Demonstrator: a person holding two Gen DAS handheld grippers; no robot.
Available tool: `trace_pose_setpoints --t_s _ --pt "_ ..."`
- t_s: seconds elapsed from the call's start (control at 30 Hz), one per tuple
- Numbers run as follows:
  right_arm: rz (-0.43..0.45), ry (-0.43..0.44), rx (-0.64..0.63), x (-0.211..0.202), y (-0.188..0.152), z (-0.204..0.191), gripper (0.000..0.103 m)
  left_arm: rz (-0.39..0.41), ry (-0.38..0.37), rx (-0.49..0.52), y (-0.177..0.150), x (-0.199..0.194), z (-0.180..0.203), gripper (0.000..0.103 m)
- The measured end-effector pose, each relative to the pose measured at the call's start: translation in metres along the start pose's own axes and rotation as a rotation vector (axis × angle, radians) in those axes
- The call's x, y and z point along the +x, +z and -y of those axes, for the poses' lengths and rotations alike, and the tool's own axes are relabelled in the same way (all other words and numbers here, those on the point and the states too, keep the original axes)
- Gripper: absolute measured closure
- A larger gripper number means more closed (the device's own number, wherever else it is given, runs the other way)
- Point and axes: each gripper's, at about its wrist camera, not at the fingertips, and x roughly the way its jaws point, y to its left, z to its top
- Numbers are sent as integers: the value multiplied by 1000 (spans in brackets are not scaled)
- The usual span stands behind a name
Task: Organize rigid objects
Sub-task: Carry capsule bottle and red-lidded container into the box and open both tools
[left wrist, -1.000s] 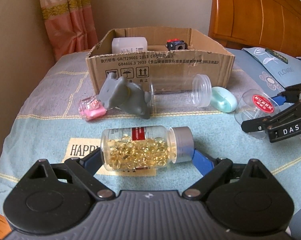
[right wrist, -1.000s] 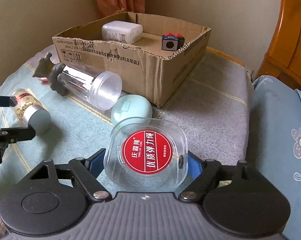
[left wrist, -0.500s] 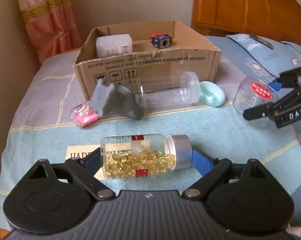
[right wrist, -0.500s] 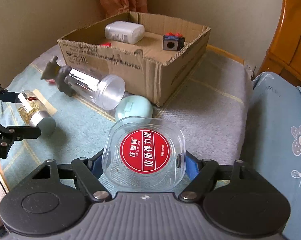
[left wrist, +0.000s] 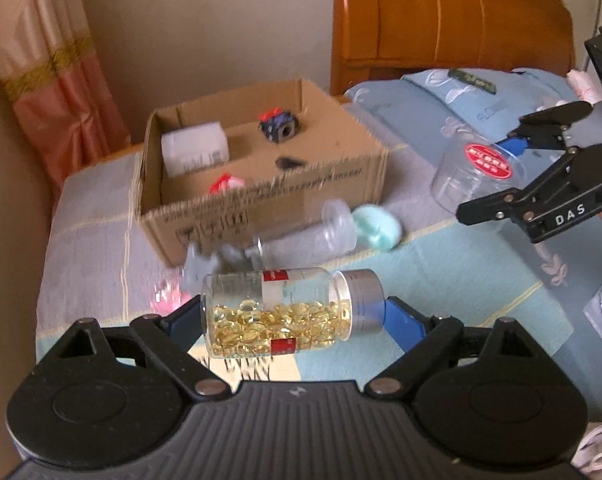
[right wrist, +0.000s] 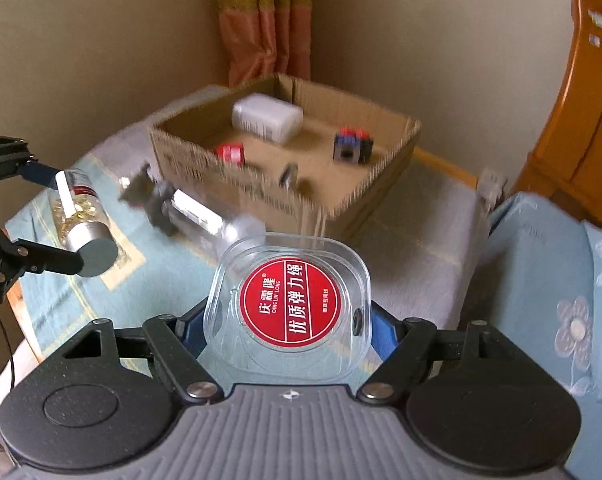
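My left gripper is shut on a clear bottle of yellow capsules with a silver cap, held sideways in the air above the blanket. It also shows in the right wrist view. My right gripper is shut on a clear plastic box with a round red label, lifted above the bed; it shows in the left wrist view too. The open cardboard box stands behind, holding a white bottle, a dark cube and a small red item.
On the blanket before the cardboard box lie a clear tube jar, a mint oval case, a grey toy and a pink item. A wooden headboard and curtain stand behind. A blue floral pillow lies right.
Both grippers have risen with their loads, so the cardboard box's inside shows more. The capsule bottle left the blanket. The views are motion-blurred.
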Motion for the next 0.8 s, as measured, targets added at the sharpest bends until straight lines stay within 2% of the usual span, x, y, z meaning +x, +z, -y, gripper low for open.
trace_pose_setpoints --t_s 0.2,0.43,0.63,0.8 --pt "56 -1 -52 -6 33 -6 22 49 -9 24 39 -4 -12 11" --pt "78 0 -73 3 65 -5 22 99 44 25 85 16 -35 11" --pt "81 0 -70 18 90 1 22 78 61 -3 114 52 -59 11" --pt "72 -8 -61 33 106 9 22 53 60 -55 121 83 -78 11"
